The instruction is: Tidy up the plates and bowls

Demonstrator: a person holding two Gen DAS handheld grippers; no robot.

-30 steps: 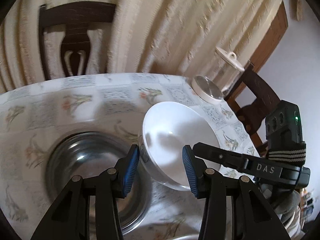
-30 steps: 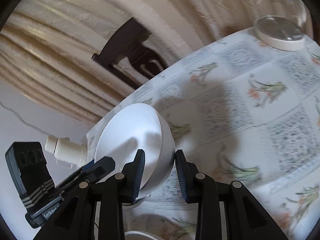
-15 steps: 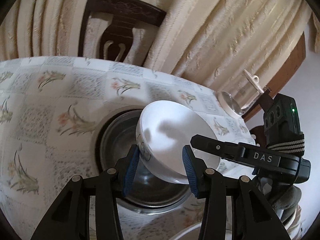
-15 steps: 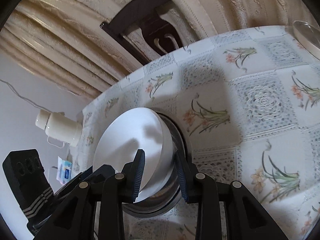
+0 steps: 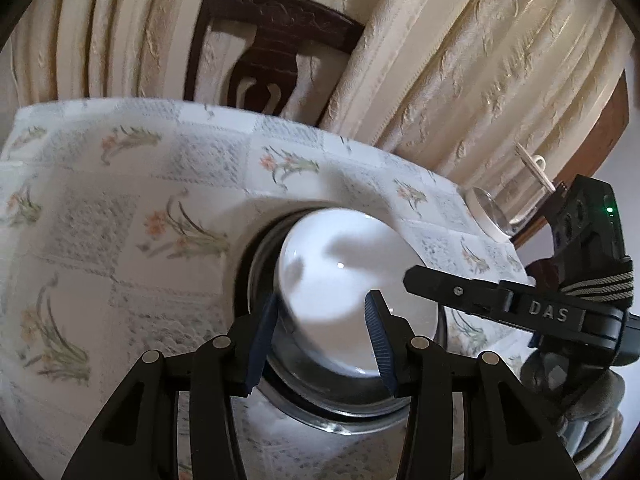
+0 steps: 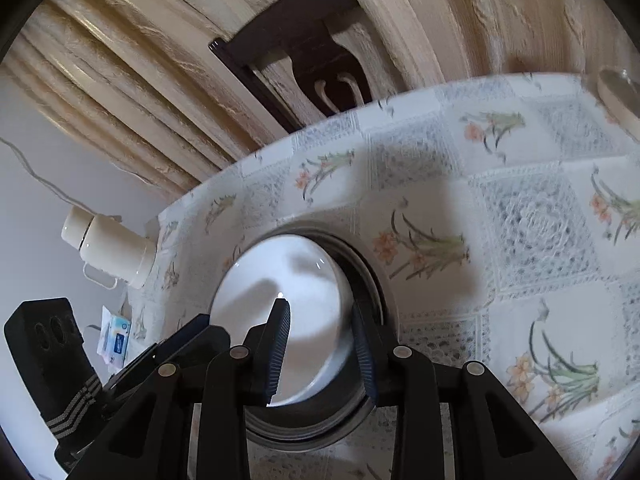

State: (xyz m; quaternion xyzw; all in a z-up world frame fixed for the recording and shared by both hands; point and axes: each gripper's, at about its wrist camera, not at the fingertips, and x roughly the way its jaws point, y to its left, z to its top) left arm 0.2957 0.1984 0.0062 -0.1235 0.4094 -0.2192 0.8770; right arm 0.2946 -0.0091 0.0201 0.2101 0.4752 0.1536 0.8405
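Both the left gripper (image 5: 320, 338) and right gripper (image 6: 320, 346) pinch opposite rims of the round white ceramic bowl (image 5: 352, 304), apparently nearly nested inside the wide steel bowl (image 5: 344, 414), release outstanding.

Black grippers (image 5: 320, 344), ribbed blue pads (image 6: 280, 344), "DAS" lettering.

home dining room, floral tablecloth (image 5: 120, 200), curtains (image 5: 460, 60)

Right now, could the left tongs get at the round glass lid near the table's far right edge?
Probably not yet: the left tongs straddle the white ceramic bowl, with the right tongs between them and the lid.
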